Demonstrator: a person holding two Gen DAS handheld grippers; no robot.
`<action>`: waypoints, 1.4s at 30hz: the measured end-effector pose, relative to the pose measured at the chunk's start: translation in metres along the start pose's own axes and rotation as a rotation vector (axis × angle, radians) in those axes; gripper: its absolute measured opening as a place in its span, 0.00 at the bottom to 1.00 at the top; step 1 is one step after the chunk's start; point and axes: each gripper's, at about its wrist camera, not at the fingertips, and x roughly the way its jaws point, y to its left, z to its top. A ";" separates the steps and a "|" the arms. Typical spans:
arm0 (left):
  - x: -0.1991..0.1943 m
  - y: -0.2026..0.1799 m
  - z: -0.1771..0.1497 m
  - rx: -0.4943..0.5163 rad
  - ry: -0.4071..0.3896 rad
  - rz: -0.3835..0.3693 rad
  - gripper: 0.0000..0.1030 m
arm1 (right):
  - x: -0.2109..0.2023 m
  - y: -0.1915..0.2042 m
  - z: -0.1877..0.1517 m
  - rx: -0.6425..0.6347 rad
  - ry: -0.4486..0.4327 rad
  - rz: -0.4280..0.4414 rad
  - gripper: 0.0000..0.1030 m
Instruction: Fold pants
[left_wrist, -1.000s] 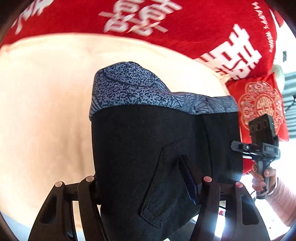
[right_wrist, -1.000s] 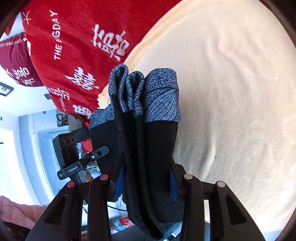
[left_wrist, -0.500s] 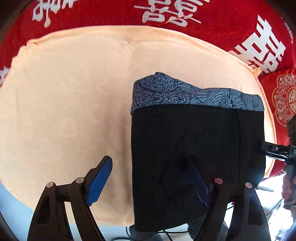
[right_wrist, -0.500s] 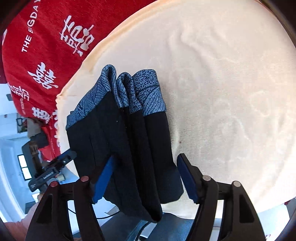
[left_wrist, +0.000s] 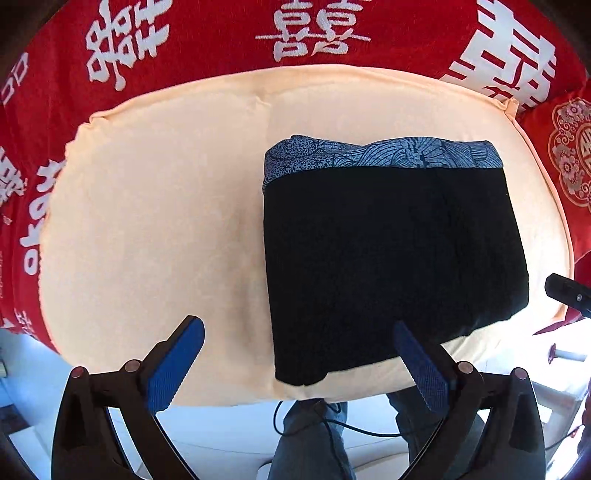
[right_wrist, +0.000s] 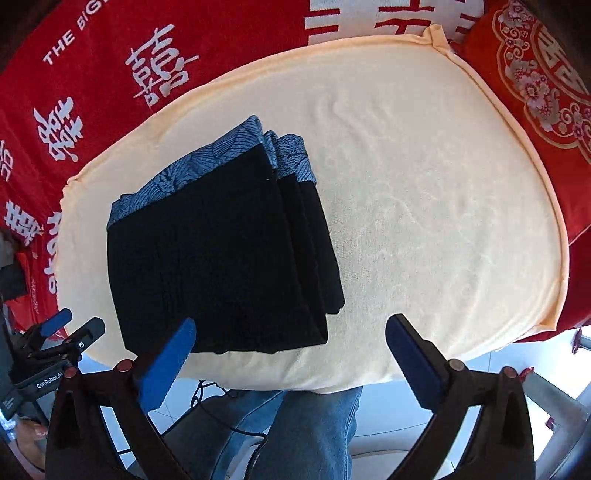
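Observation:
The black pants lie folded in a compact rectangle on the cream padded top, their blue-grey patterned waistband along the far edge. In the right wrist view the pants show stacked folded layers on their right side. My left gripper hangs above the pants' near left corner, jaws opening wide, pads clear of the cloth. My right gripper hovers over the near right corner, jaws also opening, nothing gripped. The left gripper's tip shows at that view's left edge.
A red cloth with white characters surrounds the cream top. A red cushion with gold ornament sits at the far right. Below the near edge are a person's jeans-clad legs and a black cable.
Both grippers were shut on the pants' near edge a second ago. They have let go, spread wide and drawn up and back; the pants now rest flat on the cream top.

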 end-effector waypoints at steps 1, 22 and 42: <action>-0.005 -0.001 -0.002 0.002 -0.006 0.008 1.00 | -0.006 0.006 -0.004 -0.007 0.000 -0.015 1.00; -0.083 -0.002 -0.025 0.002 -0.068 0.024 1.00 | -0.075 0.077 -0.030 -0.080 -0.043 -0.120 1.00; -0.108 -0.038 -0.030 -0.043 -0.063 0.095 1.00 | -0.096 0.063 -0.024 -0.188 -0.026 -0.093 1.00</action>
